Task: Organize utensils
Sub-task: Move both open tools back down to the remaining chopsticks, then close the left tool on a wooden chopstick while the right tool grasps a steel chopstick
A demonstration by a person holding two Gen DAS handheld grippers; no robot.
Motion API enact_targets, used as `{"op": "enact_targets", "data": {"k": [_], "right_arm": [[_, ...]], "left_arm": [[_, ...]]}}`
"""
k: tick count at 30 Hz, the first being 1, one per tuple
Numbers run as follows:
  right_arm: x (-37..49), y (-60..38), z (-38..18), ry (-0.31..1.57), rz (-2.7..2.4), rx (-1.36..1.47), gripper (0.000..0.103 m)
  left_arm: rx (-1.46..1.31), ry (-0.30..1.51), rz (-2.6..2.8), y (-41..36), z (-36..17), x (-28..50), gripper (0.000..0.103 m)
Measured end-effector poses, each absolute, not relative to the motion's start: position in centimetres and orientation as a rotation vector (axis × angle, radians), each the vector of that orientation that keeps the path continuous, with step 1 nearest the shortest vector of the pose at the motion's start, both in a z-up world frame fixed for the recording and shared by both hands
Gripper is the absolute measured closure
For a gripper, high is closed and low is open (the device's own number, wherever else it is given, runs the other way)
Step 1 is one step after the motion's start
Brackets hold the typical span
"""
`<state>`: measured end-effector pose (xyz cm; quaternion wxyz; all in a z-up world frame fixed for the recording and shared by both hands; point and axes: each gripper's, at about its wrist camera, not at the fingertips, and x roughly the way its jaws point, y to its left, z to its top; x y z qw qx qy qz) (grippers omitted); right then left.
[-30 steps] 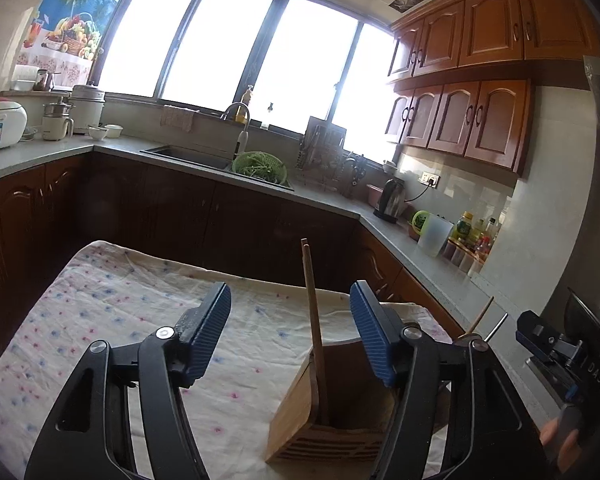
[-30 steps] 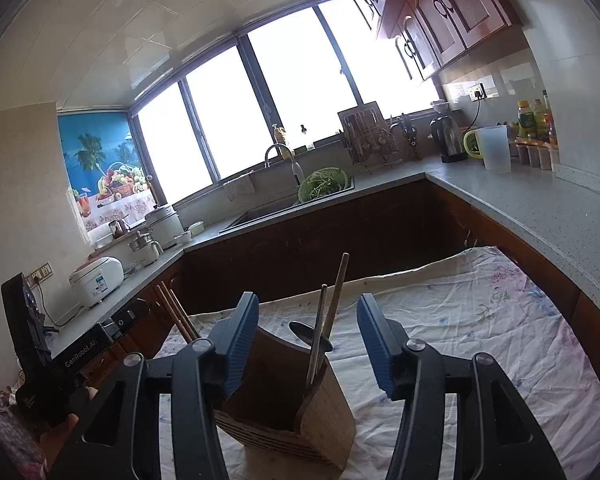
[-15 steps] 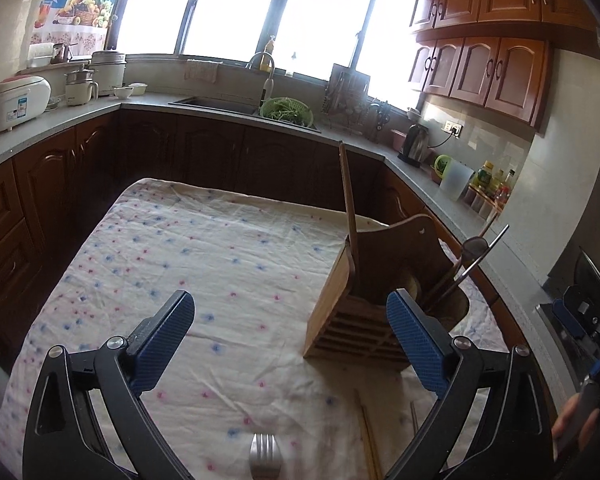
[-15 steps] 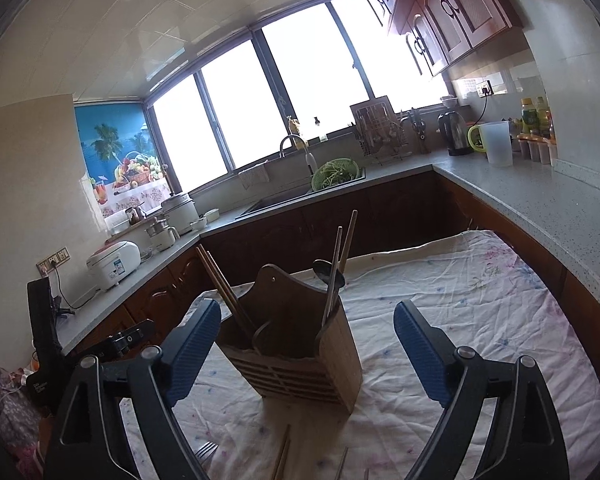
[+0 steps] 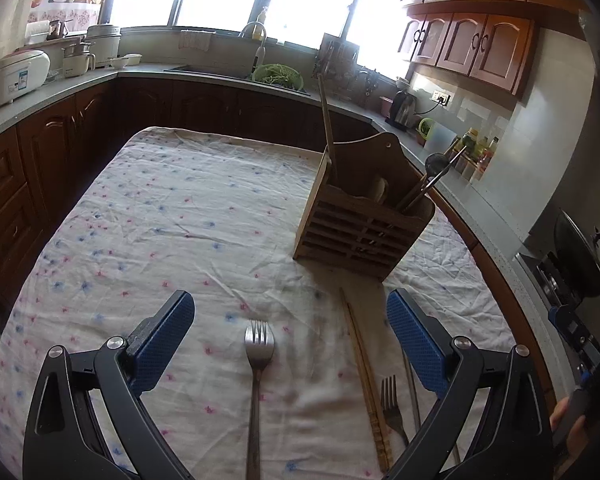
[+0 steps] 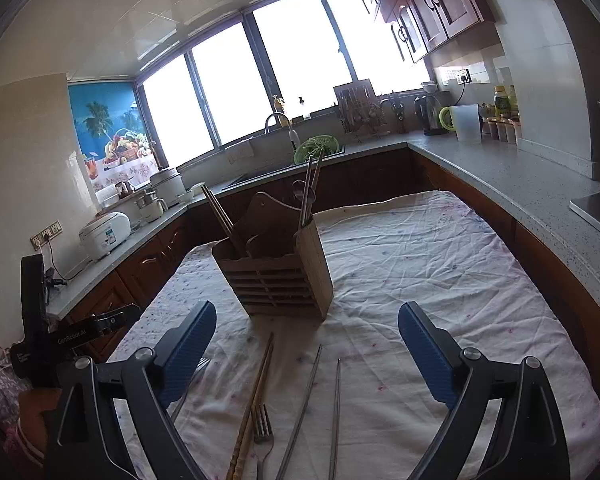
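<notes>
A wooden utensil holder (image 5: pixel 360 232) stands on the flowered tablecloth (image 5: pixel 172 216), with chopsticks and a ladle in it; it also shows in the right wrist view (image 6: pixel 280 272). My left gripper (image 5: pixel 290 340) is open above a steel fork (image 5: pixel 258 364). Wooden chopsticks (image 5: pixel 366 376) and a second fork (image 5: pixel 392 404) lie to its right. My right gripper (image 6: pixel 306 354) is open over wooden chopsticks (image 6: pixel 254 400), a fork (image 6: pixel 263 432) and two metal chopsticks (image 6: pixel 320 404).
Dark wooden cabinets and a grey counter (image 6: pixel 520 176) ring the table. A rice cooker (image 5: pixel 14 76), a sink with a green colander (image 5: pixel 278 74), a kettle (image 6: pixel 430 116) and a stove (image 5: pixel 572 276) stand on it.
Both grippers drew back from the holder, opened wider and tilted down, so the loose forks and chopsticks on the cloth came into view.
</notes>
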<state>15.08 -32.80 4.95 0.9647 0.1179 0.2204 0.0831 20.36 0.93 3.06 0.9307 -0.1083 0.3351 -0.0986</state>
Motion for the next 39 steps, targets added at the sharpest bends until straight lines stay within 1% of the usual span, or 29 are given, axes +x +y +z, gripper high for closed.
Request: {"op": "enact_targets", "data": {"k": [9, 15, 22, 25, 26, 28, 30, 34, 36, 39], "right_arm": [[12.2, -32.8, 1.7, 0.537, 0.138, 0.229, 0.009], [12.4, -32.7, 0.4, 0.578, 0.143, 0.227, 0.009], [13.3, -32.9, -0.2, 0.608, 0.13, 0.219, 0.01], [14.0, -33.0, -0.6, 0.635, 0.129, 0.228, 0.02], [14.4, -33.1, -0.7, 0.647, 0.127, 0.229, 0.026], [15.1, -33.2, -1.1, 0.67, 0.13, 0.237, 0.035], [16.1, -33.2, -1.5, 0.698, 0.135, 0.245, 0.047], [18.3, -32.9, -2.8, 0.768, 0.156, 0.254, 0.058], [19.6, -32.6, -3.5, 0.806, 0.166, 0.255, 0.067], [20.9, -32.4, -4.6, 0.844, 0.175, 0.265, 0.069]], "left_arm": [[-0.192, 0.768, -0.232, 0.0, 0.1, 18.0, 0.004], [-0.177, 0.792, -0.26, -1.0, -0.2, 17.9, 0.004], [-0.146, 0.833, -0.283, -2.4, -0.5, 19.5, 0.004], [-0.143, 0.857, -0.293, -3.0, -0.9, 20.7, 0.006], [-0.142, 0.863, -0.296, -3.2, -1.0, 21.1, 0.007], [-0.139, 0.886, -0.309, -3.6, -1.4, 22.2, 0.016], [-0.136, 0.916, -0.324, -4.2, -1.9, 23.3, 0.022], [-0.121, 0.967, -0.344, -5.5, -2.7, 25.7, 0.035], [-0.109, 0.987, -0.354, -6.3, -3.1, 27.1, 0.039], [-0.088, 1.016, -0.366, -7.6, -3.7, 29.3, 0.044]]}}
